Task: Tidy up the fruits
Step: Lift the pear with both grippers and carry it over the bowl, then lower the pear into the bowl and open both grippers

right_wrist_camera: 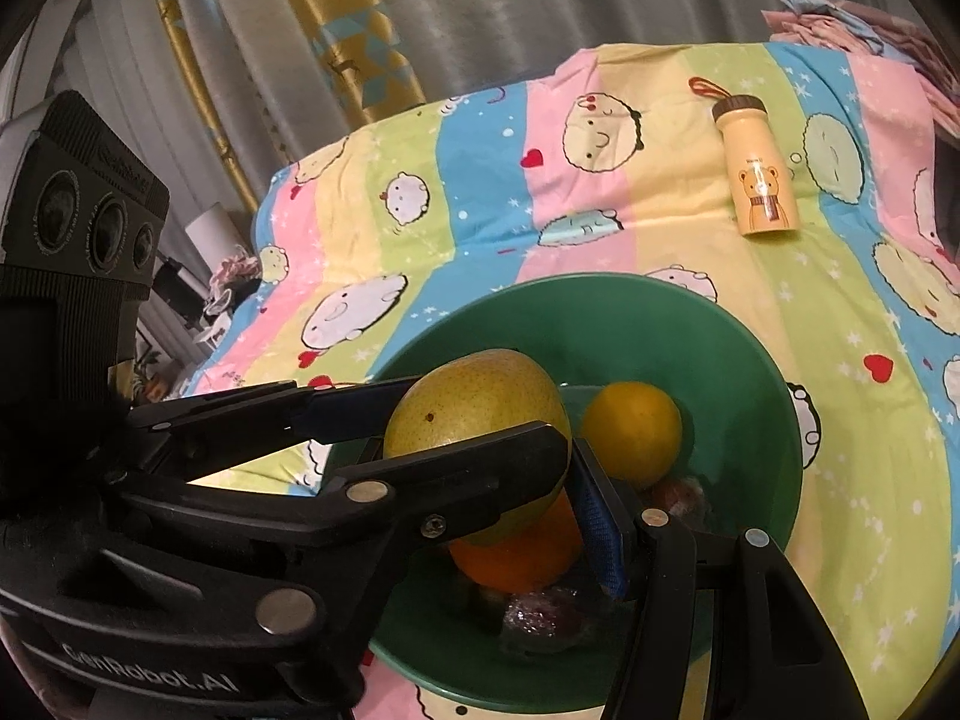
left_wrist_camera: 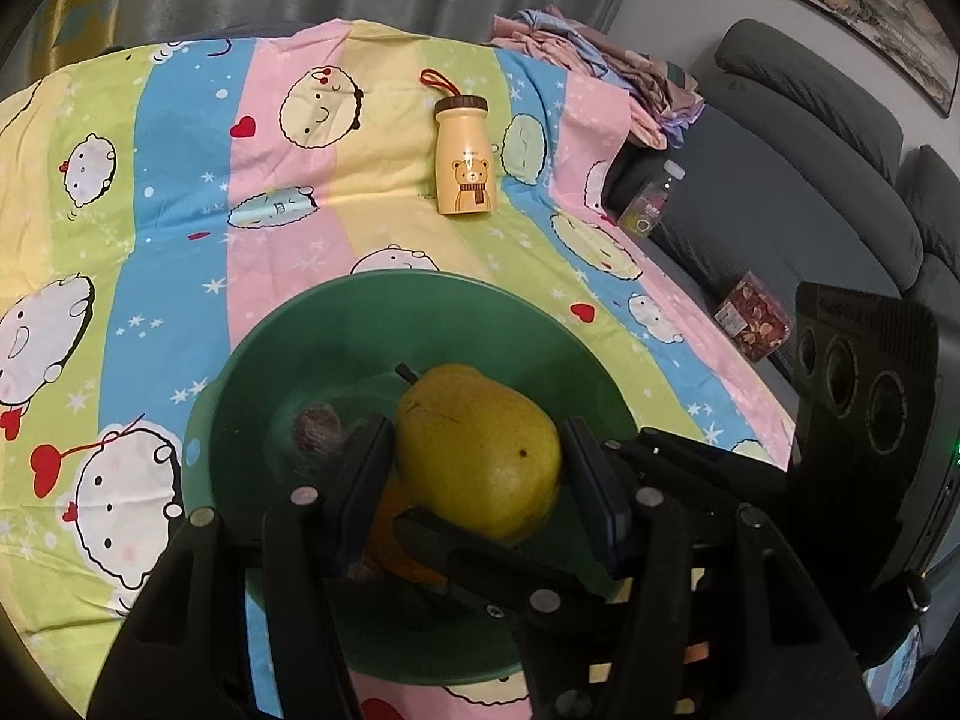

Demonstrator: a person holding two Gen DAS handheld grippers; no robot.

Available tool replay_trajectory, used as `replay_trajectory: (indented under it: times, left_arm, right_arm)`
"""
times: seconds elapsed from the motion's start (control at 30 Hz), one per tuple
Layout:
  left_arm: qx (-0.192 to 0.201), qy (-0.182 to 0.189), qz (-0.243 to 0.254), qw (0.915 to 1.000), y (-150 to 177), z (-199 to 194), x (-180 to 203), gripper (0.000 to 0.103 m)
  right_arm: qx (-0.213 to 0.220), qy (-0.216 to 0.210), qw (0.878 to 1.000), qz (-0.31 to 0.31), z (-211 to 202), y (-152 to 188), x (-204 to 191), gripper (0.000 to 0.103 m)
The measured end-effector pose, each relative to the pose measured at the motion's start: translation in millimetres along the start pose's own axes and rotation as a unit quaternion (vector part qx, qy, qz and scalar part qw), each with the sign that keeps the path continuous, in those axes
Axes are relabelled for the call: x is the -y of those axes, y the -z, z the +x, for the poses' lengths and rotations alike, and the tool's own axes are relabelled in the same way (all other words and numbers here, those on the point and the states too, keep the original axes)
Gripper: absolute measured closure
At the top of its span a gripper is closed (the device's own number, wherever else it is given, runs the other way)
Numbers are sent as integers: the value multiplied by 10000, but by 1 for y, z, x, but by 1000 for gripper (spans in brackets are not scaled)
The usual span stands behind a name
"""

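A green bowl (left_wrist_camera: 252, 396) sits on the striped cartoon cloth. My left gripper (left_wrist_camera: 477, 468) is shut on a yellow-green pear (left_wrist_camera: 480, 450) and holds it over the bowl; the pear also shows in the right wrist view (right_wrist_camera: 474, 402). Under it lie an orange (right_wrist_camera: 516, 558), a yellow citrus fruit (right_wrist_camera: 633, 432) and small dark wrapped fruits (right_wrist_camera: 540, 612). In the right wrist view only one blue-padded finger (right_wrist_camera: 597, 522) of my right gripper shows, low over the bowl (right_wrist_camera: 750, 396); its other finger is hidden behind the left gripper.
A yellow bear-print bottle (left_wrist_camera: 465, 162) lies on the cloth beyond the bowl. A grey sofa (left_wrist_camera: 780, 192) stands to the right, with a clear bottle (left_wrist_camera: 651, 198) and a snack packet (left_wrist_camera: 753, 318) on it. Folded clothes (left_wrist_camera: 600, 72) lie at the back.
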State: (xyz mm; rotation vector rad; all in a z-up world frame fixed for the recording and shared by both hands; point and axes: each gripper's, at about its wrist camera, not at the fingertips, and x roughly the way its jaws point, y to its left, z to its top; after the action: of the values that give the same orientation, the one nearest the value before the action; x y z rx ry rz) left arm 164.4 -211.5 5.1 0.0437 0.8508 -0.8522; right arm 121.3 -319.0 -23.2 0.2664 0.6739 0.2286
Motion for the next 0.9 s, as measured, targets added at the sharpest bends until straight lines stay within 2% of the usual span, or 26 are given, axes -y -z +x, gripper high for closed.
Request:
replay_trajectory:
  times: [0.83, 0.9]
  left_arm:
    - [-183, -62, -1, 9998, 3, 11, -3, 45]
    - [-186, -153, 50, 9997, 3, 11, -3, 39]
  right_arm:
    - [-279, 177, 9994, 42, 8, 1, 2, 42]
    - [-315, 237, 9992, 39, 8, 2, 1, 42]
